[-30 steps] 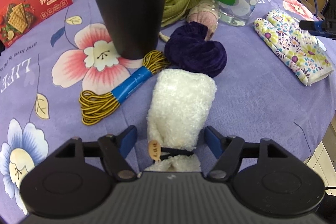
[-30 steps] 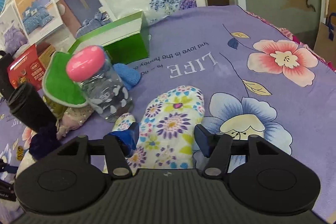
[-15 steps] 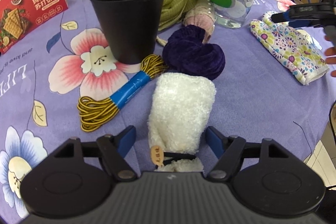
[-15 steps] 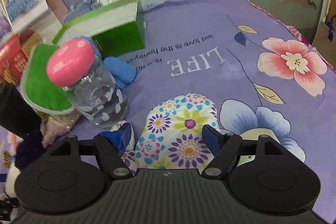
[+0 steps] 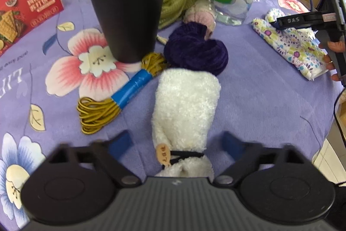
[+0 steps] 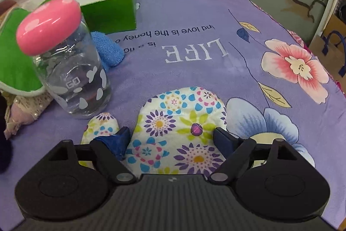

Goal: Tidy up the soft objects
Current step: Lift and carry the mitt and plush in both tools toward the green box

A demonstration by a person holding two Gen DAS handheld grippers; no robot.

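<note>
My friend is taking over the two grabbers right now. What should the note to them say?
Left gripper: jaws opening, either side of the fluffy white sock, not pressing it.
Right gripper: jaws opening, astride the flowery oven mitt, not gripping.
Both things lie flat on the purple tablecloth. More soft things crowd around the black cup: purple velvet scrunchie, olive scarf, pink beaded pouch, blue sock behind the glass jar.
Done: nothing looks sorted yet.
Left: grab the sock and mitt, then gather the other soft things together.
</note>
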